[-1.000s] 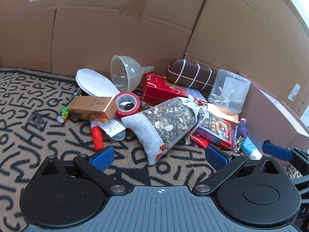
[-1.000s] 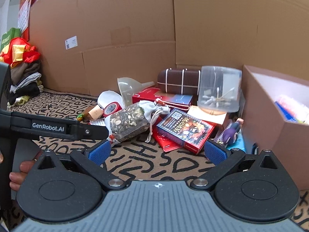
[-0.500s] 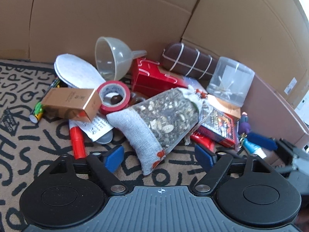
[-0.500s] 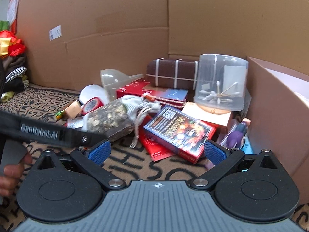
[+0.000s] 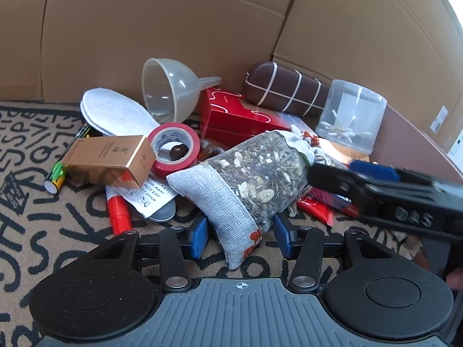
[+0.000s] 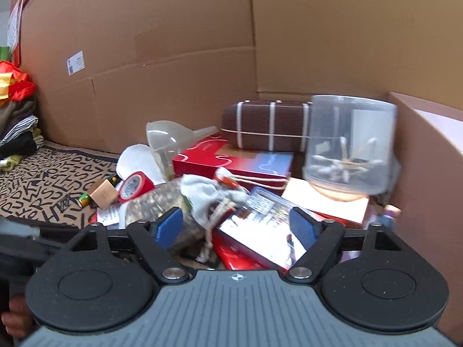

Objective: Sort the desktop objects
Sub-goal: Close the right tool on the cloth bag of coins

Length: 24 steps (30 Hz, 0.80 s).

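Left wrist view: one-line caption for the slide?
Left gripper, jaws open, straddles the corner of a herb sachet amid desktop clutter, with the right gripper entering alongside.

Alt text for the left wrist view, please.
The left tongs, open, straddle the bottom end of a mesh herb sachet in a desk clutter: red tape roll, clear funnel, gold box. The right tongs enter from the right.

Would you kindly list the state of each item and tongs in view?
Left tongs: open, straddling the pouch's end.
Right tongs: open, over the red card box.
Grey mesh herb pouch: lying flat, drawstring closed.
Translucent plastic funnel: tipped sideways.
Clear cotton-swab tub: upright.
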Each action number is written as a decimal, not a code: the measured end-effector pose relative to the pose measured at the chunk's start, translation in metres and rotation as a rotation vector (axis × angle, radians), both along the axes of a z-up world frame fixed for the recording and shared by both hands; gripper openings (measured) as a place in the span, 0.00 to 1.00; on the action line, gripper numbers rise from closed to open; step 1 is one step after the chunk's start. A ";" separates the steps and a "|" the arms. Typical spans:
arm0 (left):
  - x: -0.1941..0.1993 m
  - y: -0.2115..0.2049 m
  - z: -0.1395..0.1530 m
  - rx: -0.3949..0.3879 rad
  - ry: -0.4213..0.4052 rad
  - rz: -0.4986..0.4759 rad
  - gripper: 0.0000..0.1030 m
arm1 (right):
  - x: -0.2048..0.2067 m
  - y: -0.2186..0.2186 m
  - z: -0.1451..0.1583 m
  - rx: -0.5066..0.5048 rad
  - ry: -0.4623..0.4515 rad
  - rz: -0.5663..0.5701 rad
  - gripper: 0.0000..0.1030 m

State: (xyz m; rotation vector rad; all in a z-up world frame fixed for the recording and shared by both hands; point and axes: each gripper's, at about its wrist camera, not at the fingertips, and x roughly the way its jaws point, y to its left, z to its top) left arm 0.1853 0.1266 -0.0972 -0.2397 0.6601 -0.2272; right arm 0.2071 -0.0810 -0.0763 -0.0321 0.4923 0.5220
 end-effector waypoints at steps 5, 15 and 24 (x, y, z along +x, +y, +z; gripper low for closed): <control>-0.001 -0.001 -0.001 0.020 -0.007 -0.006 0.43 | 0.012 0.009 0.002 0.037 0.015 0.034 0.74; -0.002 -0.006 -0.002 0.050 -0.029 -0.004 0.48 | 0.013 0.017 0.006 0.057 0.053 0.094 0.28; -0.007 0.000 -0.003 0.015 -0.024 0.003 0.36 | -0.012 0.012 0.013 0.007 0.050 0.113 0.06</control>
